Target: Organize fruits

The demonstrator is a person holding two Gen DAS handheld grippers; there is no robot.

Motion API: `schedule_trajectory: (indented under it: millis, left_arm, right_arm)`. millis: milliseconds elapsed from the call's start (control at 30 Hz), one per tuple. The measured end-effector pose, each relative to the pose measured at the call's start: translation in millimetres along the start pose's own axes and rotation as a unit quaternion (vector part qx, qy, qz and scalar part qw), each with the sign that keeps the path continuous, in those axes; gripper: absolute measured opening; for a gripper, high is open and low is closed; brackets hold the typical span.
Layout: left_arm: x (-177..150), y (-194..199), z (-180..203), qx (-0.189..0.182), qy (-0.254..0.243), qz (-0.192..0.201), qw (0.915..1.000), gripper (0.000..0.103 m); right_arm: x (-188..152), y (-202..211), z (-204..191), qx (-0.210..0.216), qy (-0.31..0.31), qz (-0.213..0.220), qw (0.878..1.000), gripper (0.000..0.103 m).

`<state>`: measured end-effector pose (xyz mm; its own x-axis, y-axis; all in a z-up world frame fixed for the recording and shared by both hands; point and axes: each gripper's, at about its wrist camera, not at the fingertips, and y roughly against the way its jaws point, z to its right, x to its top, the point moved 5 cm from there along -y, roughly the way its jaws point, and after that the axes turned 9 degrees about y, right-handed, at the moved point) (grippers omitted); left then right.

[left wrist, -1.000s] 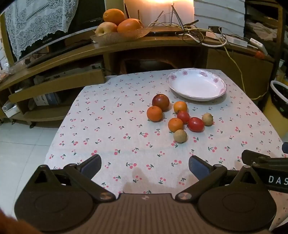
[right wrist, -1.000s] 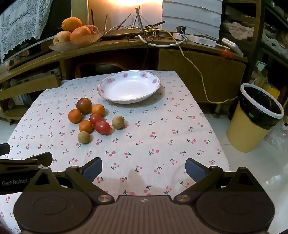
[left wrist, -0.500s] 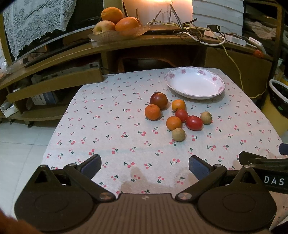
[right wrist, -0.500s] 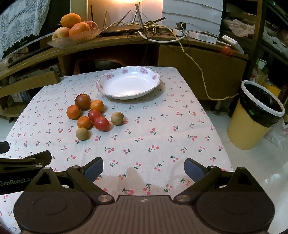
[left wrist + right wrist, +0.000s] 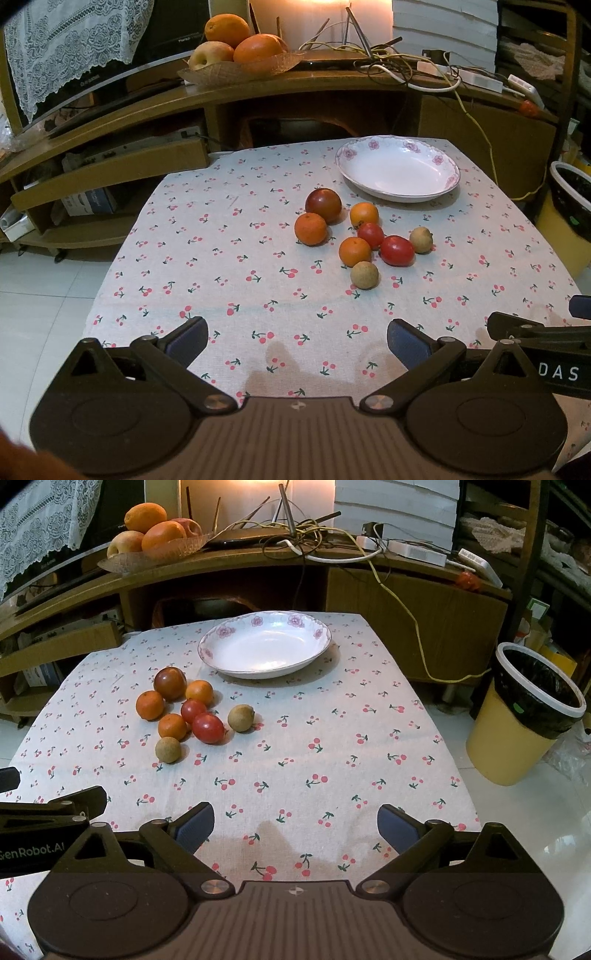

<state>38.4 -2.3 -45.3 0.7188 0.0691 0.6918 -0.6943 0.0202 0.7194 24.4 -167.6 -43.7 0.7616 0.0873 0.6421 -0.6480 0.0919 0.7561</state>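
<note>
A cluster of small fruits lies on the cherry-print tablecloth [image 5: 221, 258]: a dark red apple [image 5: 323, 205], three oranges [image 5: 310, 229], two red tomatoes [image 5: 397, 251] and two tan round fruits [image 5: 364, 275]. An empty white flowered plate [image 5: 398, 170] sits behind them; it also shows in the right wrist view [image 5: 264, 644]. The same fruits show in the right wrist view [image 5: 207, 728]. My left gripper [image 5: 297, 339] and right gripper [image 5: 295, 823] are both open and empty, above the table's near edge, well short of the fruits.
A wooden TV stand [image 5: 258, 96] behind the table carries a basket of large oranges and an apple [image 5: 236, 48] and tangled cables [image 5: 314, 535]. A yellow bin with a black liner [image 5: 524, 716] stands on the floor right of the table.
Both grippers have drifted slightly forward toward the table; the fruits and plate look a little nearer. Nothing was grasped or moved.
</note>
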Motion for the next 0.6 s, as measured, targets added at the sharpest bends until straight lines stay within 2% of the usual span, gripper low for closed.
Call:
schedule_trajectory:
  millis: [600]
  left_arm:
    - [-1.9,-1.2,1.3,-0.001,-0.003,-0.001,1.0000,0.103]
  right_arm:
    - [-2.7,-2.2,-0.6,0.002,0.000,-0.004,1.000,0.095]
